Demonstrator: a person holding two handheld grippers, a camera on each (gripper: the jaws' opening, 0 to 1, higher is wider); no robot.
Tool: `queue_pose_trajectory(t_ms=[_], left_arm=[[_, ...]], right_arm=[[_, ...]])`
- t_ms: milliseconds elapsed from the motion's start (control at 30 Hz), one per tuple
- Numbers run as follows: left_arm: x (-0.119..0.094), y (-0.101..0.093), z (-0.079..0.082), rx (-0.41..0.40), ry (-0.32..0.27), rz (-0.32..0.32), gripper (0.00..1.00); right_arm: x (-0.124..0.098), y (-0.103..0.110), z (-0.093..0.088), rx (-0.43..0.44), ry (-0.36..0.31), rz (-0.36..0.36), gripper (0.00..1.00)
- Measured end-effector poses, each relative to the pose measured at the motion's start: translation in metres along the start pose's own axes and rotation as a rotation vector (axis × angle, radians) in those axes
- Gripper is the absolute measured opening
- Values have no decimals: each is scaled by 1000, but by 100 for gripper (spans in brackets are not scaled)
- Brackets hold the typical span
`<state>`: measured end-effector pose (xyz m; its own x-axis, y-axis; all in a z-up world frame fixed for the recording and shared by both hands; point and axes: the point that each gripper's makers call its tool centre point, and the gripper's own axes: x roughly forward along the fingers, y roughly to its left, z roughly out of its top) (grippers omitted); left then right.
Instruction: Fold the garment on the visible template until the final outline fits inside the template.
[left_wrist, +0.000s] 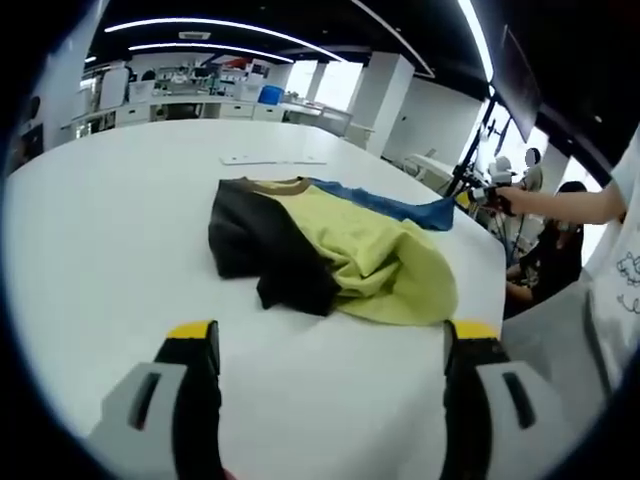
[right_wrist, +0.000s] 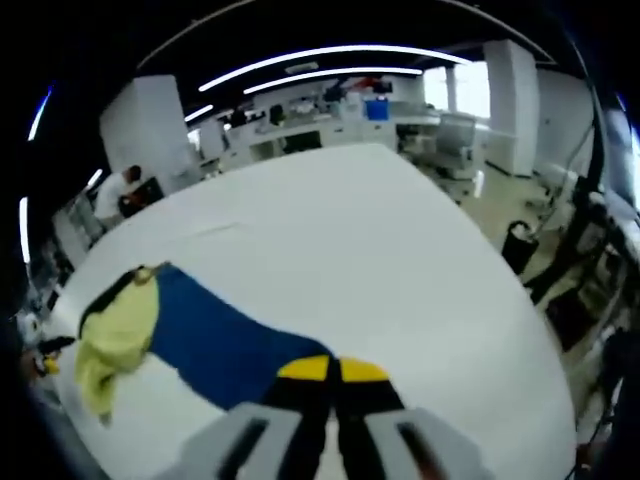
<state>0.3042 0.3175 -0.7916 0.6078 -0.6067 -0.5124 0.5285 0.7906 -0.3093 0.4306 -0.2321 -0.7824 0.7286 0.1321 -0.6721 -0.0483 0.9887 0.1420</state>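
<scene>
Left gripper view first: my left gripper (left_wrist: 332, 345) has its yellow-tipped fingers (left_wrist: 192, 332) spread wide, holding nothing, poised above the white counter (left_wrist: 110, 240). Just beyond them I see the garment (left_wrist: 330, 250) lying crumpled on the counter, black on its left, yellow-green in the middle, a blue part trailing off to the right. Further right, a person's arm (left_wrist: 560, 205) reaches in. In the right gripper view, the garment (right_wrist: 190, 335) lies at the left, and my right gripper (right_wrist: 333, 372) has its fingers pressed together at the edge of the blue fabric; I cannot tell whether they pinch it.
</scene>
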Motion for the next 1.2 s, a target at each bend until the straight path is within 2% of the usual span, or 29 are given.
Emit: queue_pose_trajectory(t_ms=[200, 367, 500, 633, 833, 900, 1067, 1133, 1200], left_arm=[[1, 1, -2, -10, 4, 6, 90], [2, 2, -3, -15, 9, 9, 90], [3, 3, -5, -19, 14, 11, 90], [3, 4, -6, -21, 16, 13, 90], [3, 5, -6, -24, 17, 16, 90], [3, 5, -5, -25, 15, 16, 90], [4, 3, -6, -26, 16, 12, 90], [4, 2, -7, -27, 17, 10, 90], [4, 2, -8, -28, 17, 9, 90]], right_arm=[[5, -15, 3, 16, 19, -38, 0], [21, -31, 3, 8, 47, -51, 0], [28, -34, 2, -5, 56, -52, 0], [32, -34, -1, -29, 73, -41, 0], [36, -36, 2, -20, 57, 5, 1], [35, -36, 1, -36, 48, 10, 7], [36, -33, -11, -39, 58, 37, 41], [30, -26, -22, -39, 71, 37, 49], [29, -26, -30, -33, 90, 42, 51]])
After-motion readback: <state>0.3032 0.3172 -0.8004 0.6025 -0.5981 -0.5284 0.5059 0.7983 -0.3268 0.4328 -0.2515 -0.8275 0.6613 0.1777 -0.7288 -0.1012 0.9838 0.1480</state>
